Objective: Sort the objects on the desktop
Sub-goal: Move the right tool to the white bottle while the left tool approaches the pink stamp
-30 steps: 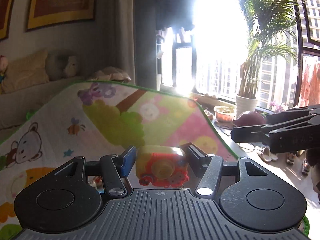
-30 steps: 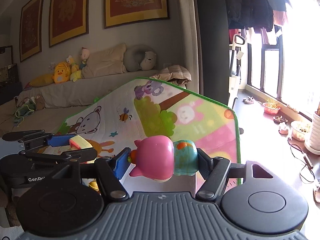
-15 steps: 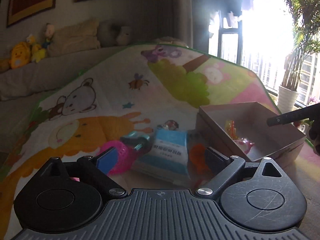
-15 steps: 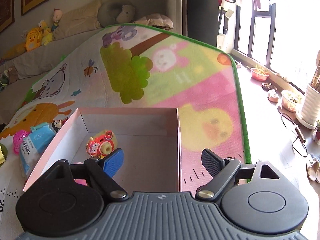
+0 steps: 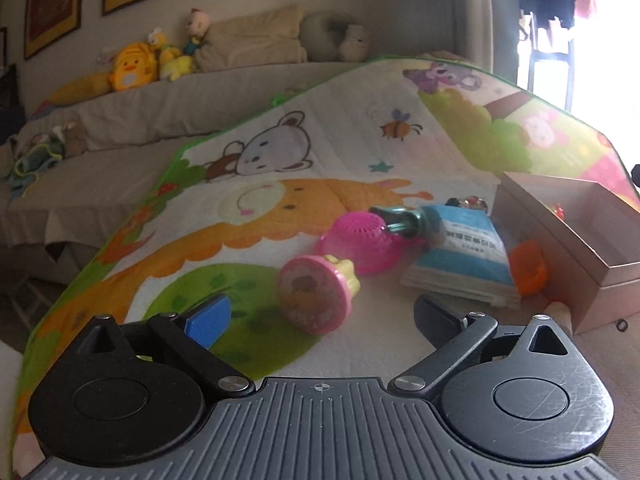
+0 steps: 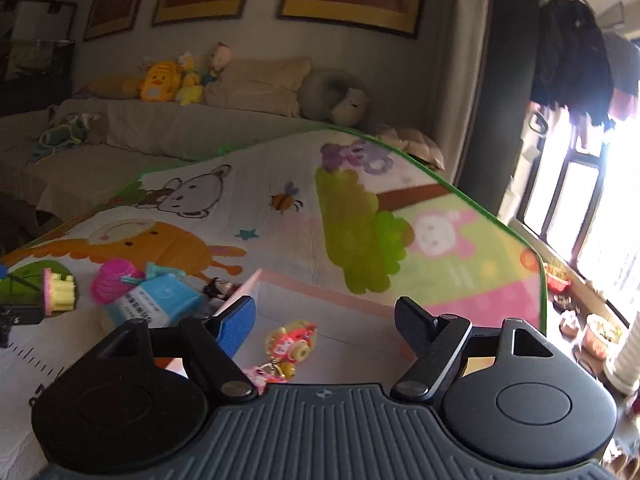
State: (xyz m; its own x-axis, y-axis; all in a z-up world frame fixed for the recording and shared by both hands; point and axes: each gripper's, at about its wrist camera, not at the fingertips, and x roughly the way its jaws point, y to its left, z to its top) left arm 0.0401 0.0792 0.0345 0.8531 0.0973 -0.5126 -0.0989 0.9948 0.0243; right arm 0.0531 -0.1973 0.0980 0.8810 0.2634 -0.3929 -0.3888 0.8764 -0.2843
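Pink stamp toy (image 5: 316, 294) beside tissue pack (image 5: 464, 256)

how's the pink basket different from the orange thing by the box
The pink basket lies out on the mat, mesh-walled and bigger; the orange thing is smooth, smaller and wedged between the tissue pack and the box. Both remain outside the box.

I'm getting strong daylight from the window (image 6: 592, 184) at right of the right wrist view, blown out to pure white. The left view's upper right corner clips too. The sofa (image 5: 120, 128) side stays dim and grey. Heavy fisheye bending at the edges, and the mat (image 6: 360, 216) looks soft with motion blur in both.
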